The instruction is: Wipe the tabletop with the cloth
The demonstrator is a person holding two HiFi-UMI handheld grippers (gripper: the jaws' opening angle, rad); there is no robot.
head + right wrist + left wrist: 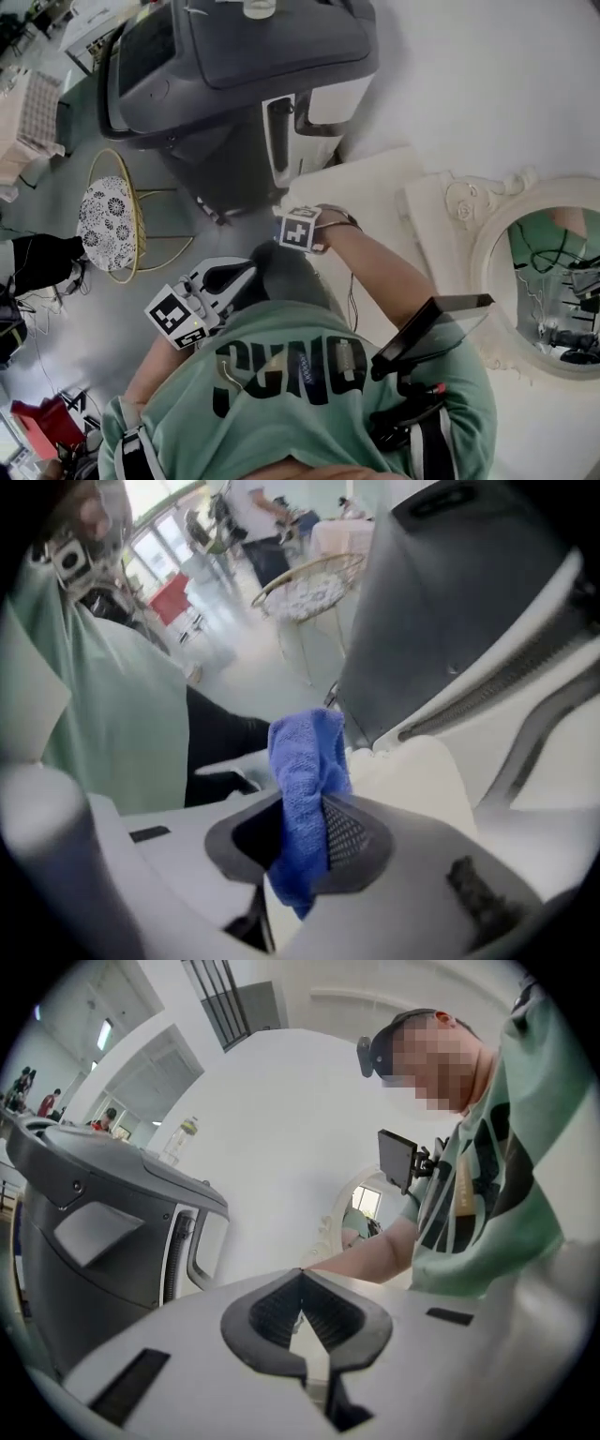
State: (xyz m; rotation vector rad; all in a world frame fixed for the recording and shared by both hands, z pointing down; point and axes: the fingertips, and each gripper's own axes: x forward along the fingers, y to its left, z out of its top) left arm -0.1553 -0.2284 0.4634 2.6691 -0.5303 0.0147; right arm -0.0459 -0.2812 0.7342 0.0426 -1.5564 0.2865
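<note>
A blue cloth (305, 761) hangs bunched between the jaws of my right gripper (311, 806), which is shut on it just above the near corner of the cream tabletop (412, 771). In the head view only that gripper's marker cube (300, 230) and the person's wrist show, at the edge of the tabletop (375, 202); the cloth is hidden there. My left gripper (246, 272) is held in front of the green shirt, off the table. Its jaws (300, 1283) meet at the tips with nothing between them.
A big grey machine (244, 66) stands right beyond the table's corner. An ornate white round mirror frame (525, 272) lies to the right of the tabletop. A wire stool with a patterned cushion (108, 223) stands on the grey floor at left.
</note>
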